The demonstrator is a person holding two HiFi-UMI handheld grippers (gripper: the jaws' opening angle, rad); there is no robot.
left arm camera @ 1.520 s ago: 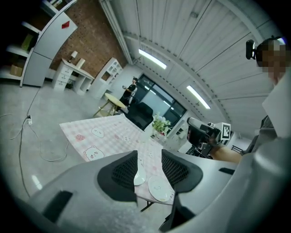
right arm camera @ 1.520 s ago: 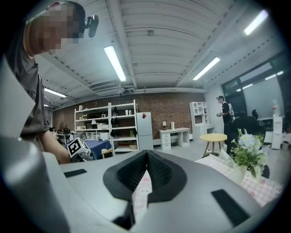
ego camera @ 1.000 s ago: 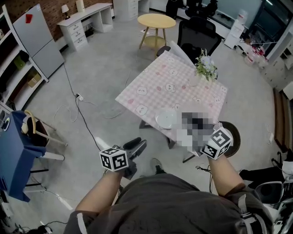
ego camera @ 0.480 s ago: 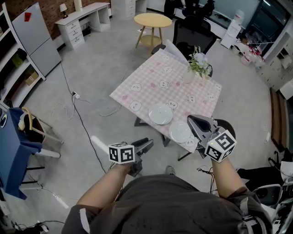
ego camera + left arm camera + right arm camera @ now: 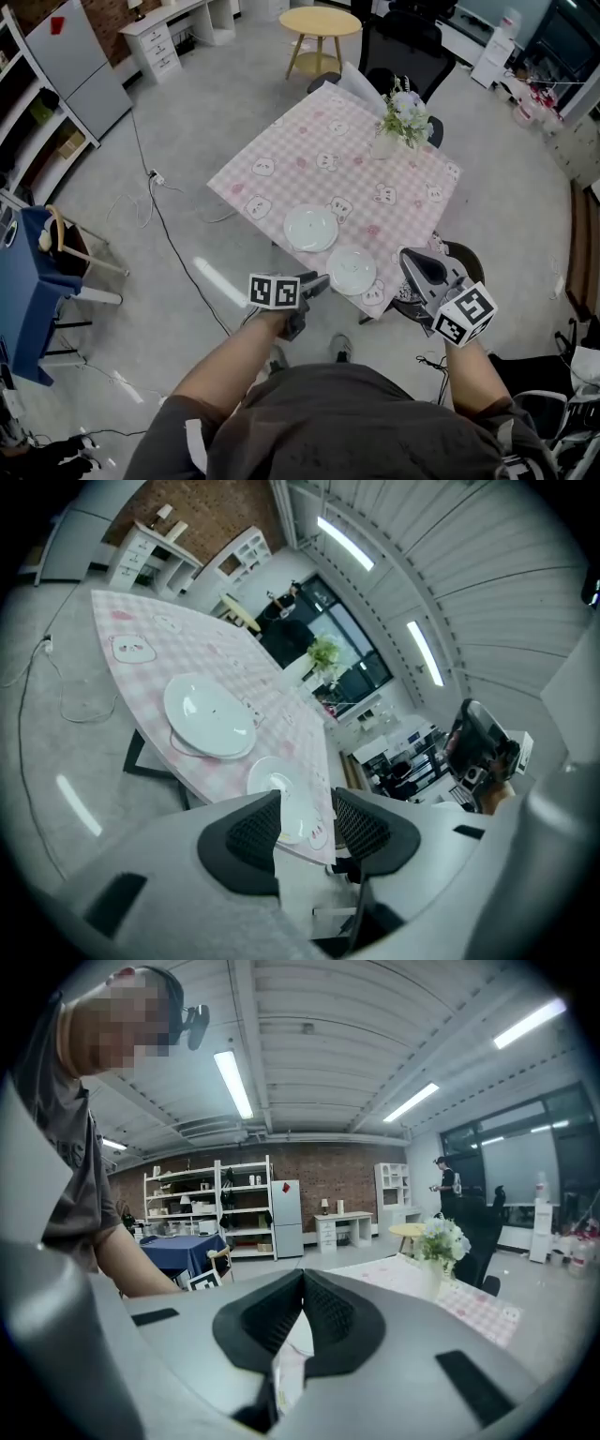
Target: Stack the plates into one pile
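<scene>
Two white plates lie apart on the pink checked tablecloth (image 5: 281, 178): a larger plate (image 5: 310, 228) and a smaller plate (image 5: 352, 271) near the table's front corner. My left gripper (image 5: 319, 279) hangs just left of the smaller plate, off the table's edge. In the left gripper view the larger plate (image 5: 208, 716) lies ahead and the smaller plate (image 5: 277, 782) shows through the gap of the left gripper (image 5: 307, 803). Its jaws have just been opening and hold nothing. My right gripper (image 5: 406, 256) is right of the smaller plate. In its own view the right gripper (image 5: 302, 1281) has its tips touching.
A vase of flowers (image 5: 403, 117) stands at the table's far side, with a black office chair (image 5: 403, 52) behind it. A round yellow table (image 5: 321, 21) is farther back. A blue table (image 5: 23, 281) and a cable (image 5: 164, 230) on the floor lie to the left.
Both grippers have moved forward to the table's front corner, the left one sinking and shifting right. The plates now sit closer in view.
</scene>
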